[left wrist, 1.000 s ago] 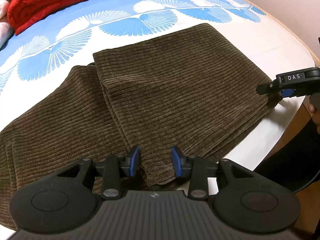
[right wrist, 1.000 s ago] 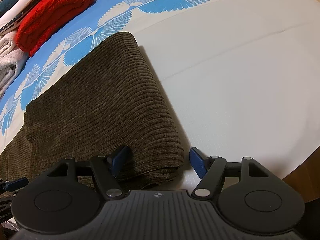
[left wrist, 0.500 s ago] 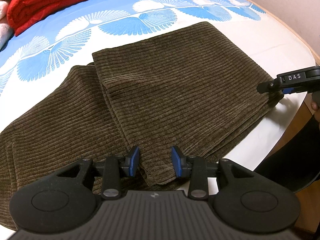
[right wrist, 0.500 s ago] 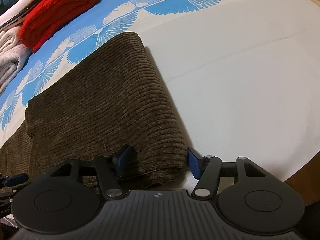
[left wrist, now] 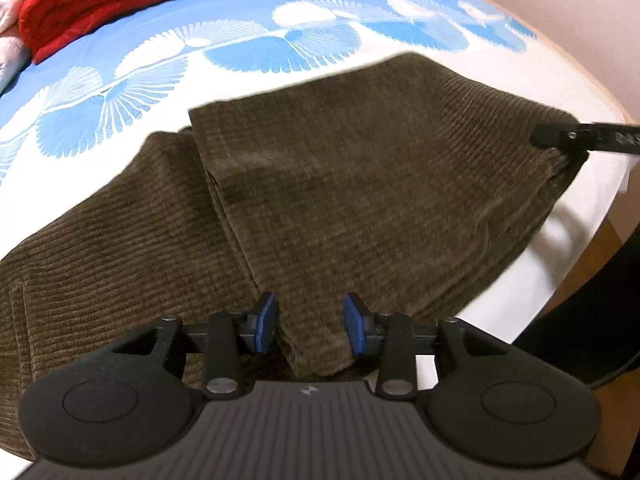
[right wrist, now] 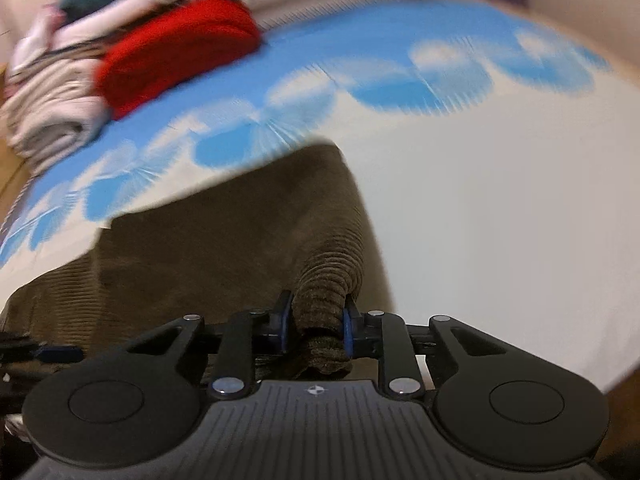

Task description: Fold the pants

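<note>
The pants (left wrist: 360, 184), brown ribbed corduroy, lie folded on a bed covered by a sheet (left wrist: 240, 12) printed with blue and white fan shapes. One part of the pants is doubled over the rest; the folded upper layer shows a straight edge running from the far side toward the near edge of the bed.

The left gripper (left wrist: 310, 322) points down at the near edge of the pants. Its fingers (left wrist: 264, 320) stand partly spread, one on each side of a hanging corner of the cloth. A narrow gap shows between each blue pad and the cloth, so the fingers do not pinch it.

The right gripper (right wrist: 316, 326) is at the right-hand corner of the folded layer. Its fingers (right wrist: 285, 320) have just been closing and now pinch a bunched ridge of the pants between the blue pads. The cloth rises in a raised fold from the bed to the fingers. In the left wrist view, the right gripper appears at the right frame edge, in contact with the far right corner of the pants, which is drawn up off the sheet.

A folded red blanket (right wrist: 176, 52) and a stack of pale folded laundry (right wrist: 52, 96) rest at the far left of the bed, well apart from the pants. The right wrist view is blurred.
</note>
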Demonstrator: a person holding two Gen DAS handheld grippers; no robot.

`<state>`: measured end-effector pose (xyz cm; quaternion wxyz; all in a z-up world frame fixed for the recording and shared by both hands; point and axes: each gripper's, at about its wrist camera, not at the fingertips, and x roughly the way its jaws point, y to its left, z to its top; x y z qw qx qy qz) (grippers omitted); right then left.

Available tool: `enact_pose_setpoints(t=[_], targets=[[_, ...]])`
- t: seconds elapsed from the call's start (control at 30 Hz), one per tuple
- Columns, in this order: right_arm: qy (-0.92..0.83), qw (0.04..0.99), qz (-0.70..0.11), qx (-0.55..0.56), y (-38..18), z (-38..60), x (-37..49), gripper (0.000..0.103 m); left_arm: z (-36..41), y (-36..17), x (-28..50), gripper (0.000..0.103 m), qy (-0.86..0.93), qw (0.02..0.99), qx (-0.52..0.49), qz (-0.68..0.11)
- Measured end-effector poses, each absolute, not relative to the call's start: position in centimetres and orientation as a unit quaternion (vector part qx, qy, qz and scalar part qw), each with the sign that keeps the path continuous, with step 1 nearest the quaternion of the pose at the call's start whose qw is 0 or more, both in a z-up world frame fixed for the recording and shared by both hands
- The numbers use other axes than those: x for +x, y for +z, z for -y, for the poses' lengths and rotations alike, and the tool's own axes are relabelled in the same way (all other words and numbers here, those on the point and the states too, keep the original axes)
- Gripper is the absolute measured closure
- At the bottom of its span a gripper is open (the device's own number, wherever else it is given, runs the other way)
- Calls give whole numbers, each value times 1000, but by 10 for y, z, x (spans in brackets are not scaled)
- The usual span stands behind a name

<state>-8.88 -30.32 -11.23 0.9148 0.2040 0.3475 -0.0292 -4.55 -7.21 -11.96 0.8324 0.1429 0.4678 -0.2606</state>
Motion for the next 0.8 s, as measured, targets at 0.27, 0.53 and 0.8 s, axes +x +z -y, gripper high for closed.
enact_pose_setpoints(t=[0.27, 0.53, 0.8], targets=[[85, 974, -204, 39, -59, 235, -110, 80, 29, -64, -33, 41, -314, 866, -76, -382], [199, 962, -154, -111, -52, 157, -120, 80, 18, -61, -15, 15, -361, 826, -187, -390], [247, 941, -161, -167, -56, 121, -118, 80, 30, -79, 9, 37, -309, 834, -146, -434]])
